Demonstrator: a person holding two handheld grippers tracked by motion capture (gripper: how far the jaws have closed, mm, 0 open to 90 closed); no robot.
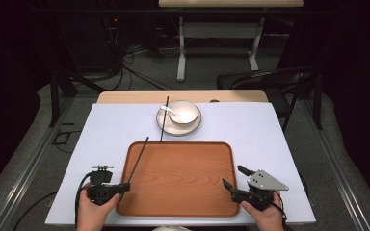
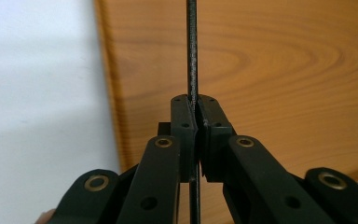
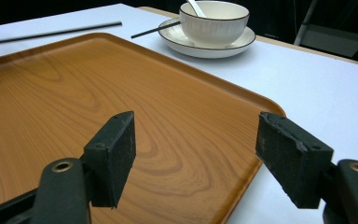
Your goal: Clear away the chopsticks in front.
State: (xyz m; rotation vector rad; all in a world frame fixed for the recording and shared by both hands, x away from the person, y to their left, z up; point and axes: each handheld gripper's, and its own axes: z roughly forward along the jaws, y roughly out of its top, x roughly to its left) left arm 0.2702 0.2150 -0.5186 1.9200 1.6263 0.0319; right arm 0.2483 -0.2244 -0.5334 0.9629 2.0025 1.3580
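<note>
A rectangular wooden tray [image 1: 183, 178] with rounded corners and a raised rim lies on a smooth white table cover [image 1: 250, 130]; its orange-brown surface shows swirling grain. At the near left, the left gripper [image 1: 124, 186] has its black jaws pressed together on the near end of a thin, straight black chopstick [image 1: 138, 160]. The stick slants away over the tray's left edge, its far tip above the tray's far left corner. In the left gripper view the stick [image 2: 192, 51] runs straight up from between the clamped pads, over the wood grain. A second black chopstick [image 1: 162, 126] lies just beyond the tray, its far end resting on the rim of a round white saucer [image 1: 166, 126]. On the saucer sits a white ribbed bowl [image 1: 183, 111] with a dark rim, holding a white spoon [image 1: 171, 111]. At the near right, the right gripper [image 1: 234, 177] hovers over the tray's right edge, its flat, matte black jaws wide apart and holding nothing.
</note>
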